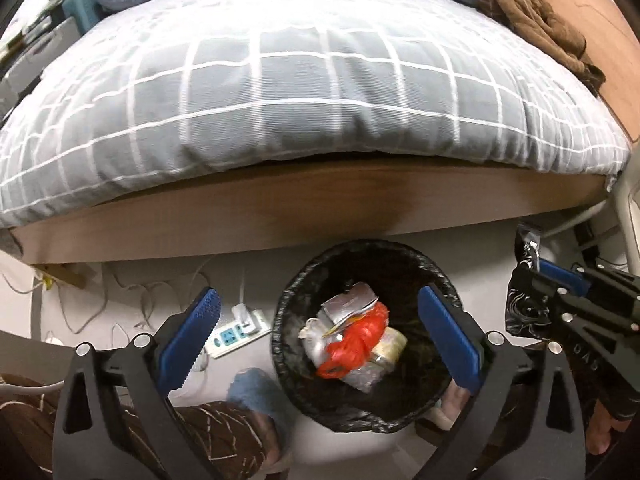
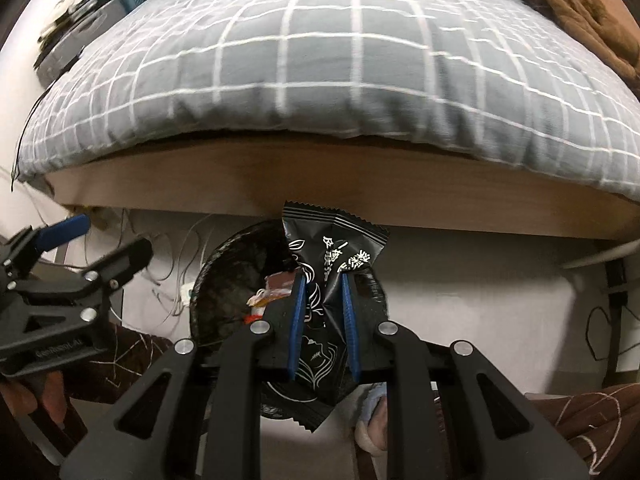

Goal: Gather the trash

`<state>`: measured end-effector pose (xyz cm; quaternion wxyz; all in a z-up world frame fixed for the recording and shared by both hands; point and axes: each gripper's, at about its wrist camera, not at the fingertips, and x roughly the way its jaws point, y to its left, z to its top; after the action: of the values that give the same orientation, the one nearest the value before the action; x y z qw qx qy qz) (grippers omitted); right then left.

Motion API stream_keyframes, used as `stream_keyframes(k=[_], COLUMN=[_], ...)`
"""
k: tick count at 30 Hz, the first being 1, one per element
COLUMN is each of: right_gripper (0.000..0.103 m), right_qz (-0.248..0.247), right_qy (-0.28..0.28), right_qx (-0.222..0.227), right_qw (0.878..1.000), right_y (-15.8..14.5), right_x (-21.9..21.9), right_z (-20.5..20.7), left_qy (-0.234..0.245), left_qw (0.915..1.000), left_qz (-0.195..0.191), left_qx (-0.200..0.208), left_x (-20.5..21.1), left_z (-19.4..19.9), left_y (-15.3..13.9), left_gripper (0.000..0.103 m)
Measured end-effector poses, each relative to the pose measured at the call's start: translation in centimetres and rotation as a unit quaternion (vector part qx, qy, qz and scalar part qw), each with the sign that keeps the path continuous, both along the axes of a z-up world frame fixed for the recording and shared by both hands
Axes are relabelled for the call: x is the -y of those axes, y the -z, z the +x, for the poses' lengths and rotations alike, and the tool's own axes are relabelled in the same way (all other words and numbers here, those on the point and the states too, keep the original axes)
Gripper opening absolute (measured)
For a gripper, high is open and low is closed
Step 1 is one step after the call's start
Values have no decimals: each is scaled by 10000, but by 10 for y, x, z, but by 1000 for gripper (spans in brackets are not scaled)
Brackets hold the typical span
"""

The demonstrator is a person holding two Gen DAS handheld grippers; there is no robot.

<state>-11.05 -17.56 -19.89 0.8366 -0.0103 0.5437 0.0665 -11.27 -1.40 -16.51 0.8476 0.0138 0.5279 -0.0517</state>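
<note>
In your left wrist view, your left gripper [image 1: 320,328] hangs wide apart and empty over the black-lined trash bin [image 1: 288,304] at lower centre, red and silver scraps [image 1: 352,340] inside. At right, your right gripper [image 1: 532,280] clamps a black wrapper [image 1: 524,304]. In your right wrist view, at centre, that wrapper [image 2: 324,276] sits pinched above the bin's rim [image 2: 224,276].

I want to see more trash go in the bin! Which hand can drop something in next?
The right. Its hand-held gripper is shut on a black snack wrapper, close beside the black-lined trash bin. The left hand-held gripper hangs open over the bin, holding nothing.
</note>
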Motion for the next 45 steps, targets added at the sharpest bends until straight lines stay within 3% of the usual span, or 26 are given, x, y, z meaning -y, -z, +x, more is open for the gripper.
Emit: stream_keyframes(k=[11, 14, 21, 27, 34, 40, 45], right_gripper=[21, 33, 42, 60, 95, 95, 95], right_qz=[-128, -197, -228, -276, -283, -79, -240], right_qy=[-426, -435, -338, -310, 10, 179, 320], right_qx=[-151, -171, -119, 21, 508, 869, 1504], right_qw=[9989, 9987, 9991, 9991, 9983, 9960, 9878], right_y=[12, 14, 16, 7, -25, -62, -117], right_x=[-61, -69, -61, -52, -21, -3, 7], right_z=[-1, 2, 2, 0, -6, -14, -31], left_qy=[-470, -529, -529, -549, -512, -502, -482], left_qw=[9989, 9986, 9986, 9984, 9980, 9965, 9945], left_qz=[-34, 6, 17, 10, -111, -183, -260], left_qx=[-24, -10, 45, 109, 347, 647, 897], left_x=[-53, -59, -61, -60, -58, -52, -42], left_z=[-10, -10, -11, -12, -17, -25, -30], left_y=[6, 7, 4, 1, -29, -63, -101], left_gripper=[97, 97, 97, 97, 97, 97, 97])
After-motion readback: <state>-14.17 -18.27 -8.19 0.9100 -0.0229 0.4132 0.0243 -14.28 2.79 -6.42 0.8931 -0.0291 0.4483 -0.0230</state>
